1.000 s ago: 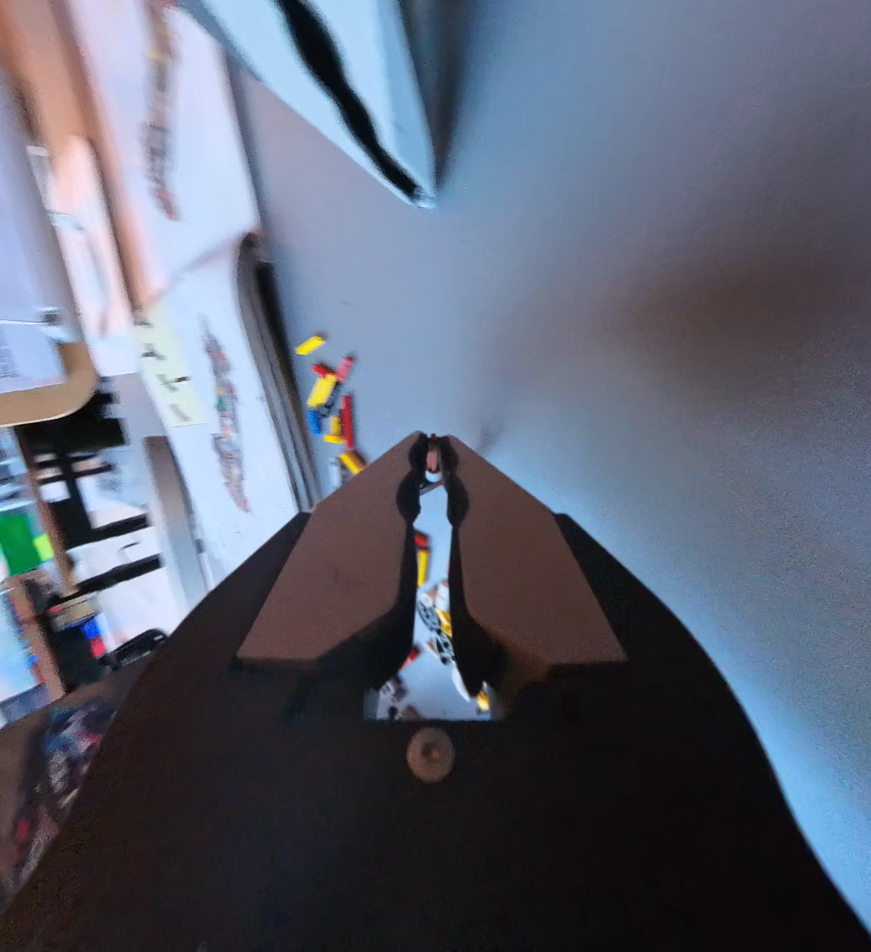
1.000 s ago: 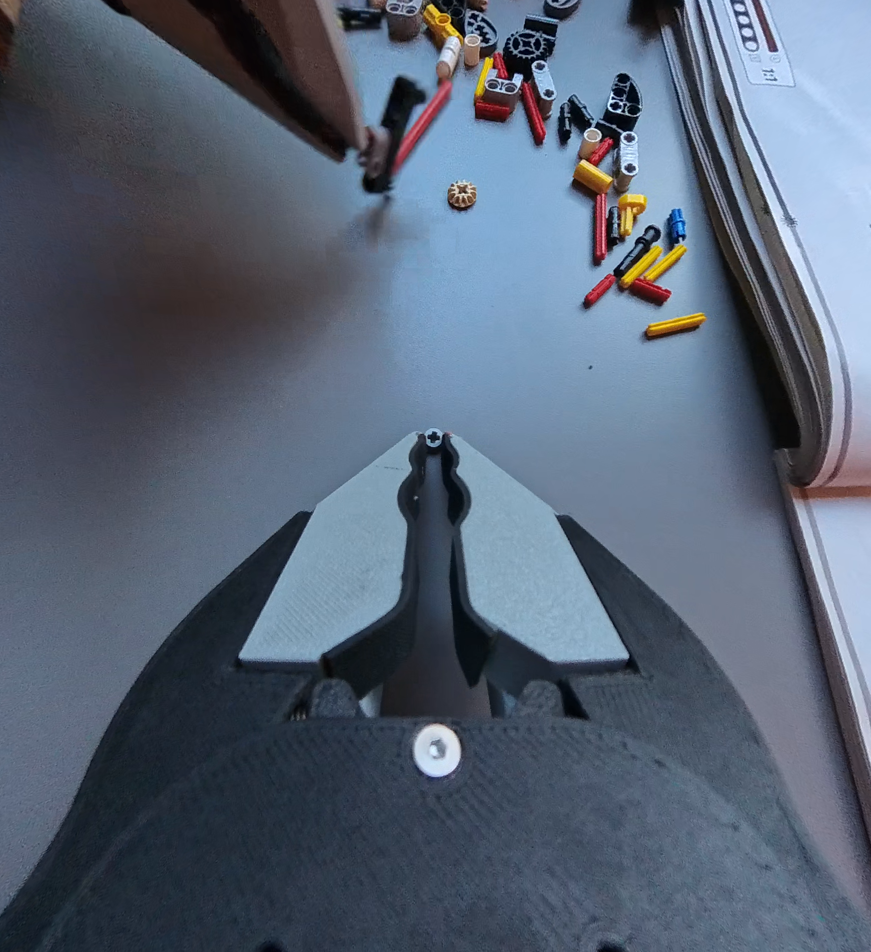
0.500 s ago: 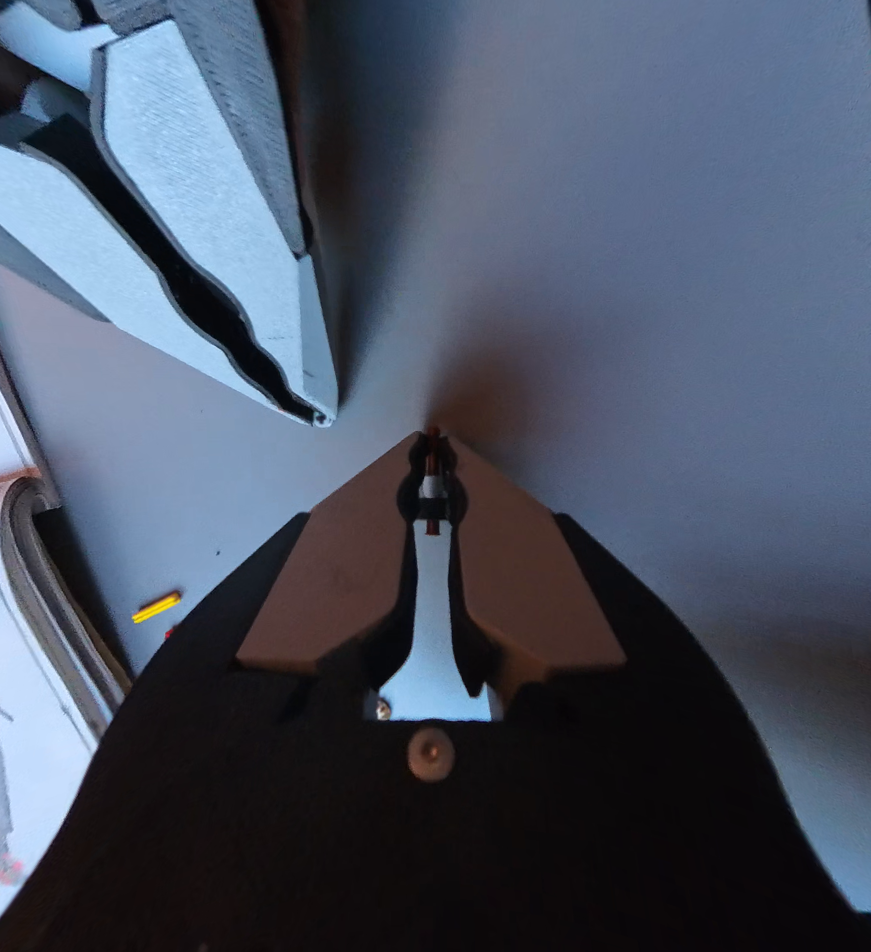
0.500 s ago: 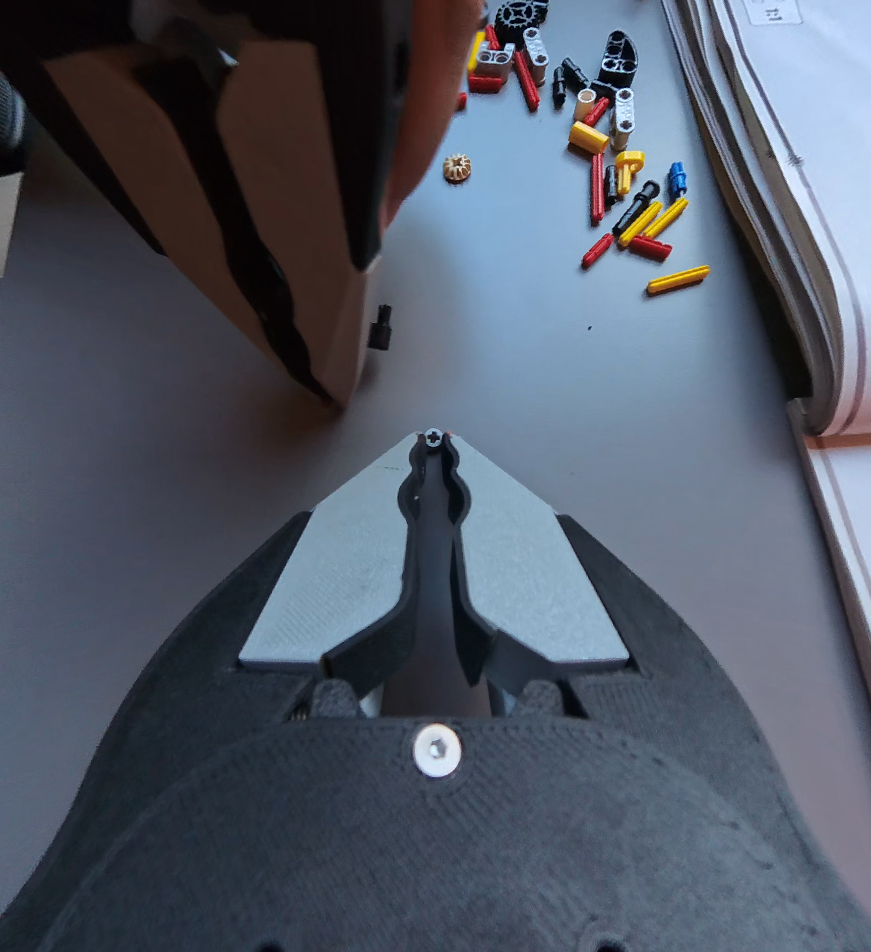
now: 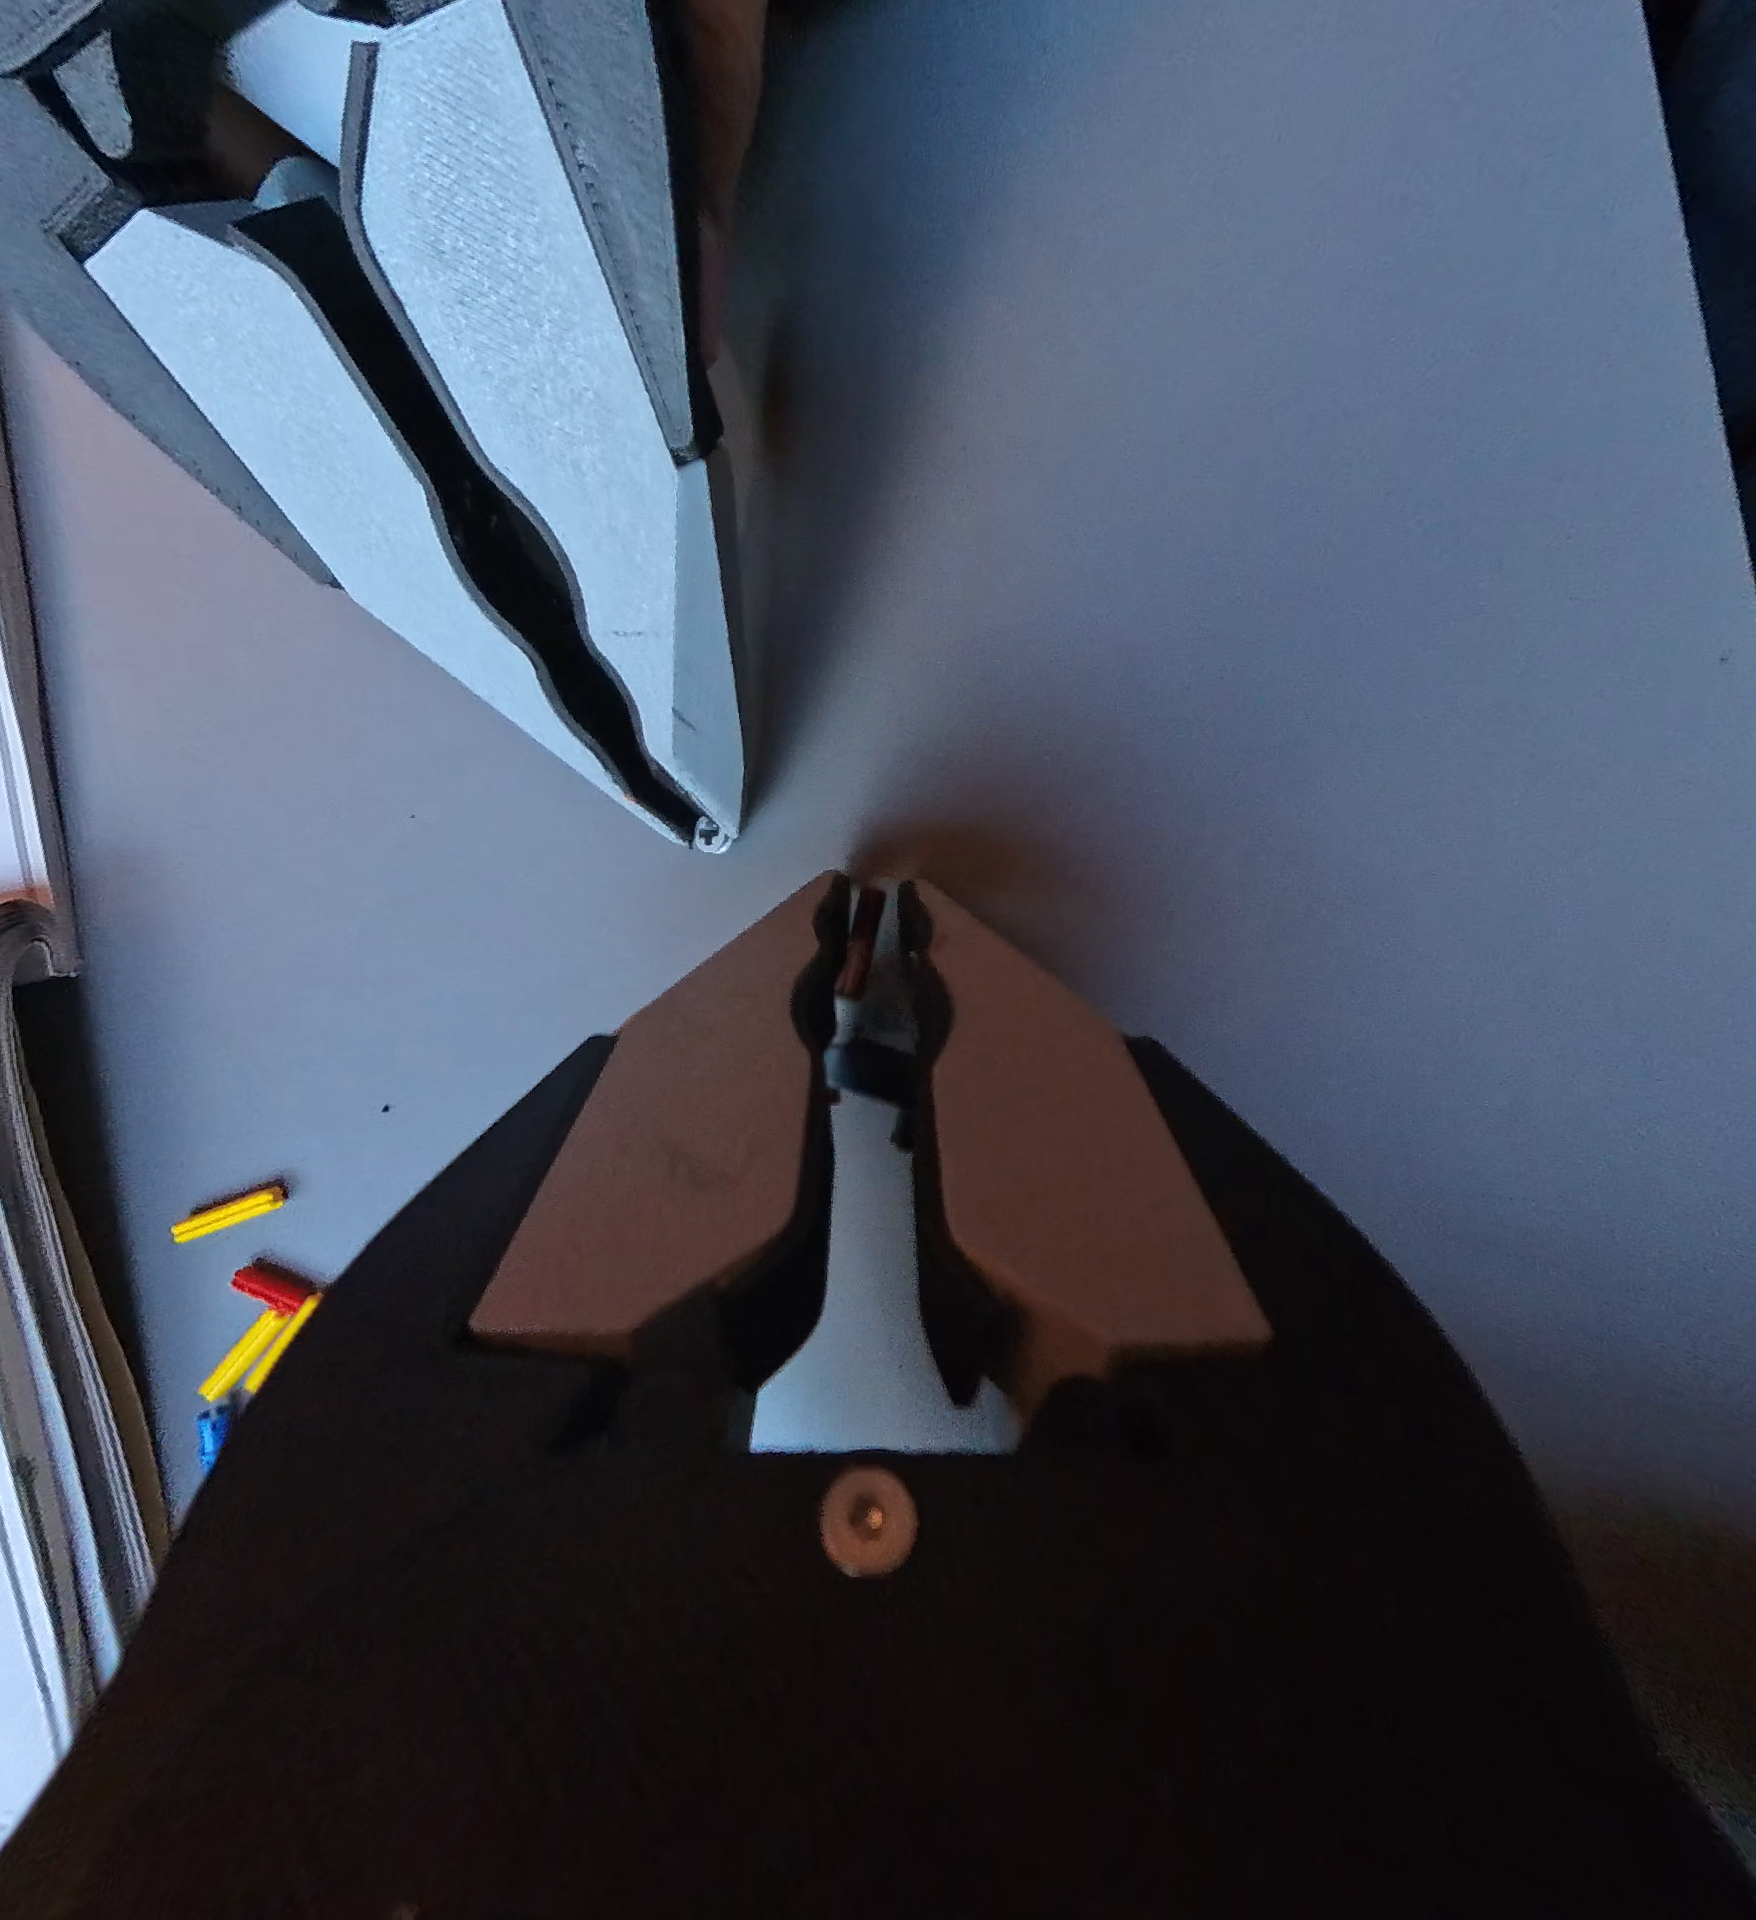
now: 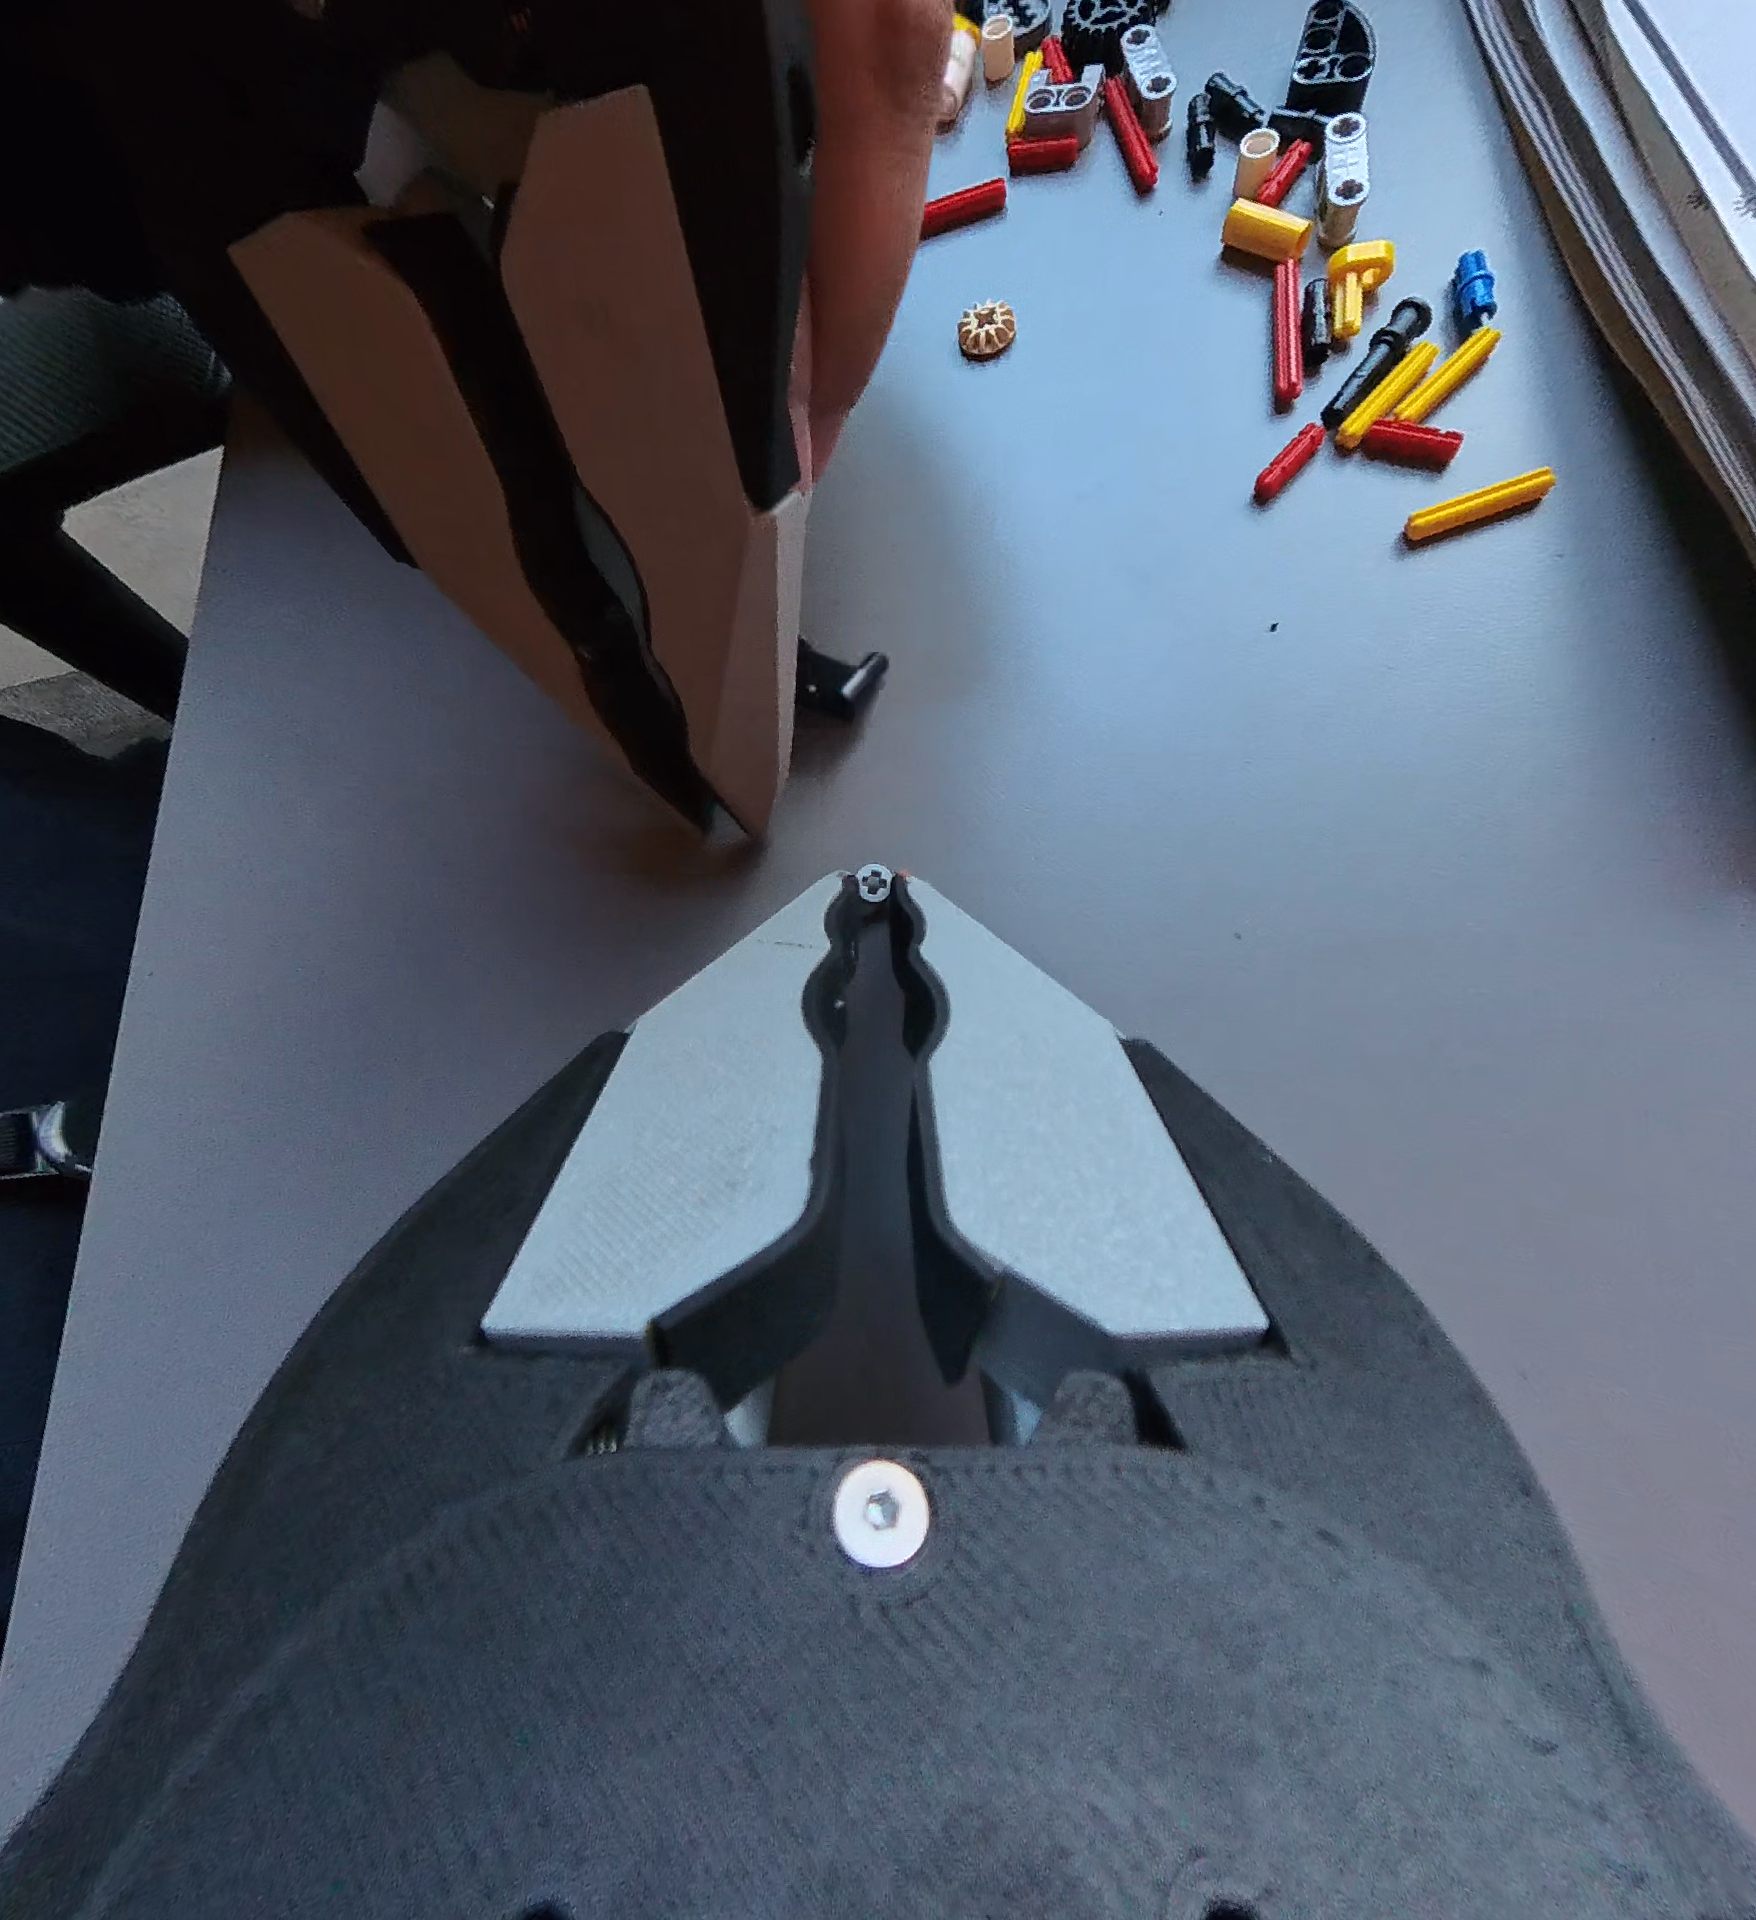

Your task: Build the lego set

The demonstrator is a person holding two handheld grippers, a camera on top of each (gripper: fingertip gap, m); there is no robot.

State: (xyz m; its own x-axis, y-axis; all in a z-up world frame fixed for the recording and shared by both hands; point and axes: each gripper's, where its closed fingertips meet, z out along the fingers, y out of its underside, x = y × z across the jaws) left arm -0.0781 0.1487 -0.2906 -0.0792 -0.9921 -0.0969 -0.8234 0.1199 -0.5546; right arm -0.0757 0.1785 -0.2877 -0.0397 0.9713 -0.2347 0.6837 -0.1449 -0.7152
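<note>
The left gripper [image 5: 869,894], with tan fingers, is closed on one small assembly [image 5: 869,987]: a red axle with a pale grey piece and a black pin that sticks out sideways behind the fingers [image 6: 843,681]. It hangs just above the grey table [image 5: 1269,520]. The right gripper [image 6: 876,888], with pale grey fingers, is nearly closed and pinches one small grey bush with a cross-shaped hole [image 6: 876,885] at its very tips. The two grippers' tips stand just beside each other, apart.

Farther off lies a loose heap of building parts: about four yellow axles, one lying alone [image 6: 1480,504], several red axles [image 6: 962,206], one tan bevel gear [image 6: 986,330], one blue pin [image 6: 1473,281], one black gear [image 6: 1113,16] and a few grey and black connectors. One open instruction booklet [image 6: 1684,260] lies along the table's edge beside the heap.
</note>
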